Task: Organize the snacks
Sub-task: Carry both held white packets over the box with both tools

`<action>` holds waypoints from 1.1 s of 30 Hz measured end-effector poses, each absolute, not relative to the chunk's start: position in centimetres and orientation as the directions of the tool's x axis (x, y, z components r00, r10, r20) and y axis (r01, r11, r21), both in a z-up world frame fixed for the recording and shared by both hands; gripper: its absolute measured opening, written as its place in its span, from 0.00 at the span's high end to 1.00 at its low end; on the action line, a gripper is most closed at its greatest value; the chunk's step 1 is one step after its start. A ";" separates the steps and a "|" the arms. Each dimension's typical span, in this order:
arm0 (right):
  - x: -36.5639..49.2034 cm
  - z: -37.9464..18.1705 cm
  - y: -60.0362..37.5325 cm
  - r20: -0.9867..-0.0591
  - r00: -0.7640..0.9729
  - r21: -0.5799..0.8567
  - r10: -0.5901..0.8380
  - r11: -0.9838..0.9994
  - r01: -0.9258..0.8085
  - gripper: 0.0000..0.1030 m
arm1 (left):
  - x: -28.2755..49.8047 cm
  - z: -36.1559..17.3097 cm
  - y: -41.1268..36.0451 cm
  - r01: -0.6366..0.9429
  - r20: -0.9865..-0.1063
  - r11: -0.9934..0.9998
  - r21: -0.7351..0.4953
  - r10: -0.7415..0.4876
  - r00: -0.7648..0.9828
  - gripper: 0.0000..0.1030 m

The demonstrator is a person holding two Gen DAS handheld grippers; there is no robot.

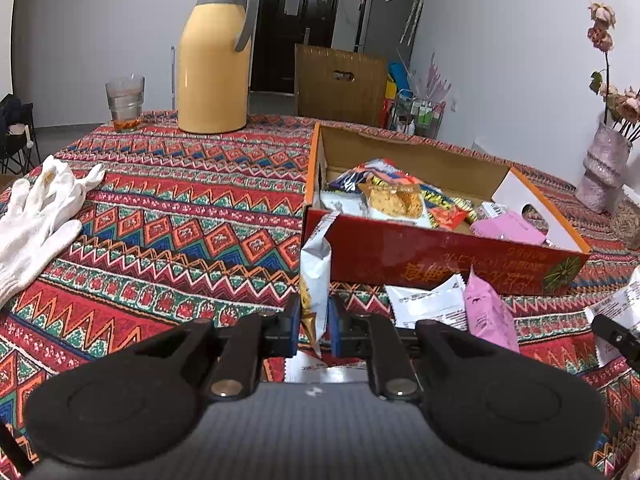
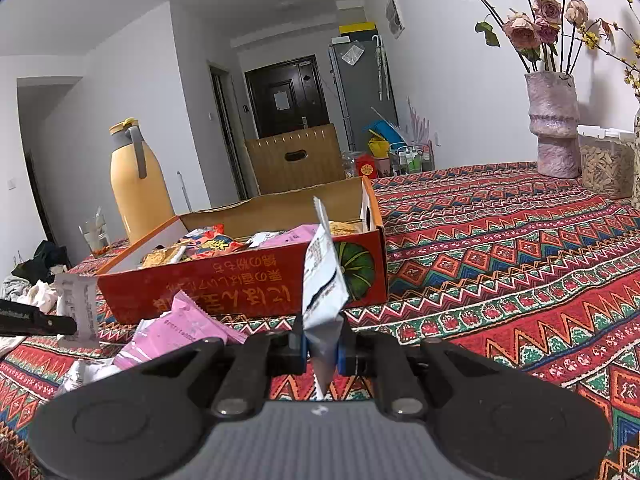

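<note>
My left gripper (image 1: 314,326) is shut on a white and gold snack packet (image 1: 316,276) that stands upright just in front of the red cardboard box (image 1: 440,258). That box holds several snack packets (image 1: 394,200). My right gripper (image 2: 322,346) is shut on a white and blue snack packet (image 2: 322,280), held upright before the same red box (image 2: 240,284). A pink packet (image 1: 488,312) and a white packet (image 1: 428,304) lie on the cloth near the box. In the right wrist view the pink packet (image 2: 180,328) lies left of my fingers, with the left gripper's finger (image 2: 38,322) at the left edge.
A yellow thermos jug (image 1: 214,60) and a glass (image 1: 125,98) stand at the table's far side. White gloves (image 1: 38,212) lie at the left. A vase of dried flowers (image 2: 554,124) and a clear container (image 2: 606,164) stand at the right. The patterned tablecloth (image 1: 180,220) covers the table.
</note>
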State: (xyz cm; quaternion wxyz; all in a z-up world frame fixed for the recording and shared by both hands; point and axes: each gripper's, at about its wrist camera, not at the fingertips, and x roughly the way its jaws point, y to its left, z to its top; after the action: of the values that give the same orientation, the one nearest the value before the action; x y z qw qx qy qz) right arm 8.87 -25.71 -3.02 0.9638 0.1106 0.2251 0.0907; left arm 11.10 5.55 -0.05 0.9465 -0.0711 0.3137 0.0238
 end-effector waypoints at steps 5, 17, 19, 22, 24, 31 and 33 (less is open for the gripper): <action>8.5 -2.6 -25.5 -0.395 0.892 0.242 0.221 0.961 -0.131 0.88 | 10.1 1.3 5.3 -0.074 -0.558 0.990 -0.123 -0.007 0.830 0.86; 9.7 2.7 -24.1 -0.287 0.926 0.179 0.244 0.964 -0.198 0.88 | 11.1 5.7 3.5 -0.015 -0.462 0.993 -0.117 -0.041 0.886 0.86; 10.4 3.4 -23.7 -0.278 0.928 0.164 0.249 0.964 -0.209 0.88 | 11.7 6.3 3.1 -0.009 -0.451 0.993 -0.114 -0.043 0.892 0.86; 11.9 4.2 -23.0 -0.274 0.926 0.145 0.261 0.963 -0.229 0.88 | 12.9 7.1 2.5 -0.005 -0.439 0.994 -0.110 -0.044 0.897 0.86; 13.1 4.7 -22.5 -0.274 0.924 0.135 0.268 0.962 -0.239 0.88 | 13.8 7.5 2.1 -0.005 -0.432 0.994 -0.108 -0.043 0.901 0.86; 17.4 5.6 -20.5 -0.280 0.919 0.121 0.278 0.960 -0.254 0.88 | 17.5 7.5 1.3 -0.018 -0.435 0.992 -0.128 -0.040 0.899 0.86; 18.5 5.5 -20.0 -0.286 0.918 0.126 0.274 0.961 -0.247 0.88 | 18.5 7.1 1.1 -0.034 -0.433 0.991 -0.132 -0.027 0.901 0.86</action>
State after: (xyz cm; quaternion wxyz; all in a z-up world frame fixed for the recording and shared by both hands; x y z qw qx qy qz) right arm 18.52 -20.02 5.47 0.9784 0.0437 0.1522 0.1330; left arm 18.52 1.13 7.14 0.9725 -0.0682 0.2227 0.0017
